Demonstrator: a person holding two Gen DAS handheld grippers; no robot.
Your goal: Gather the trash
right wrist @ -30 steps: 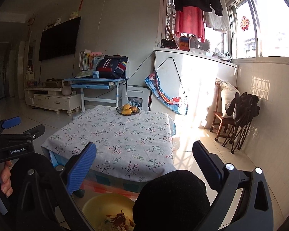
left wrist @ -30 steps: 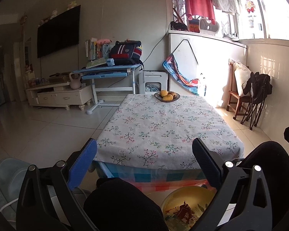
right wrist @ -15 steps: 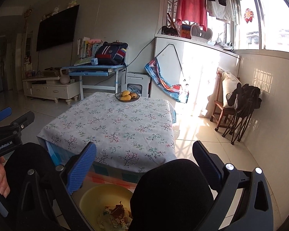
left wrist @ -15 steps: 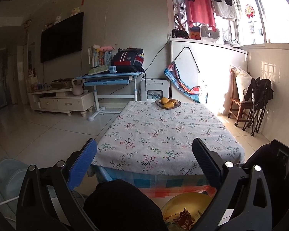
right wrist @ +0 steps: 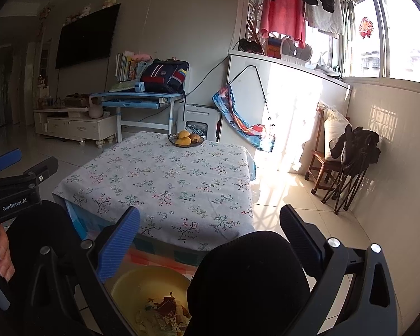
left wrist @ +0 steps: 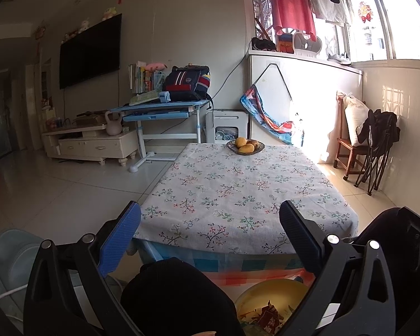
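A yellow basin [left wrist: 268,291] [right wrist: 142,285] sits on the floor below the table's near edge, holding crumpled wrappers and scraps [left wrist: 266,316] [right wrist: 165,310]. My left gripper [left wrist: 210,238] is open, raised in front of the table with nothing between its blue pads. My right gripper [right wrist: 207,240] is also open and empty, to the right of the left one. In the right wrist view the left gripper [right wrist: 8,168] shows at the left edge, with a hand [right wrist: 1,254] below it. Dark knees [left wrist: 176,294] [right wrist: 246,280] hide part of the basin.
A low table with a floral cloth [left wrist: 238,190] [right wrist: 165,179] carries only a fruit bowl [left wrist: 245,145] [right wrist: 185,139] at its far end. A blue desk [left wrist: 159,112], TV cabinet [left wrist: 92,142] and a chair with a black bag [right wrist: 350,151] stand around. Tiled floor lies on both sides.
Both views have tilted upward slightly and the table appears a bit lower in frame. The grippers stay open and empty.
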